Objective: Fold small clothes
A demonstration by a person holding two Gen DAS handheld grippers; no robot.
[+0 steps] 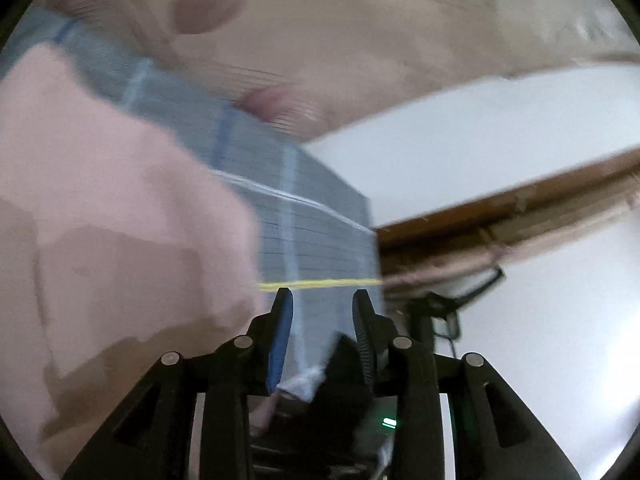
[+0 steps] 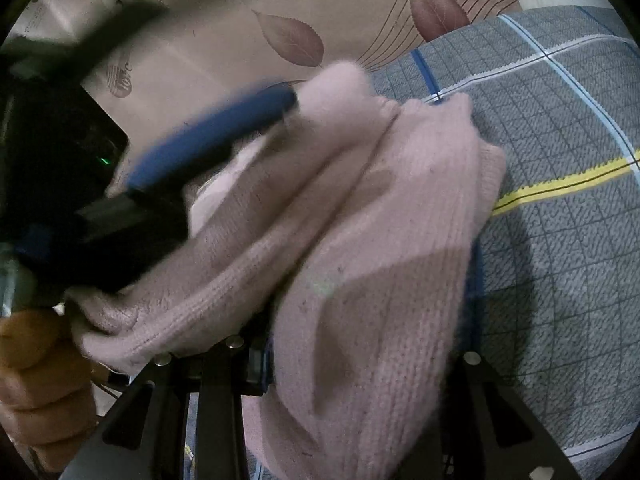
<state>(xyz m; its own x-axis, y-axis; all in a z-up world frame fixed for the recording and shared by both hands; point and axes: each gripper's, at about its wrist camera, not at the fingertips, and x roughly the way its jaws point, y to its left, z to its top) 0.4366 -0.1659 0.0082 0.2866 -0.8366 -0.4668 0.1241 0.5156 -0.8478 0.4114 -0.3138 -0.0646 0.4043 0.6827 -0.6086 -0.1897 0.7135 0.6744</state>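
the right gripper's [image 2: 360,360] fingers are buried under the pink knit garment [image 2: 360,240], so whether it is clamped on the knit can't be told. the left gripper [image 1: 322,300] is blurred, jaws apart and empty, the pink knit at its left. beneath lies a grey checked cloth [image 2: 560,160] on a leaf-print sheet [image 2: 240,40]; a hand [image 2: 36,380] is cut off.

A beige sheet [image 2: 224,60] printed with brown leaves and dark lettering covered the surface. A grey checked blanket [image 2: 560,240] with blue, white and yellow stripes lay over it. Beyond stood a white wall [image 1: 480,140] and a brown wooden edge [image 1: 500,200], blurred.
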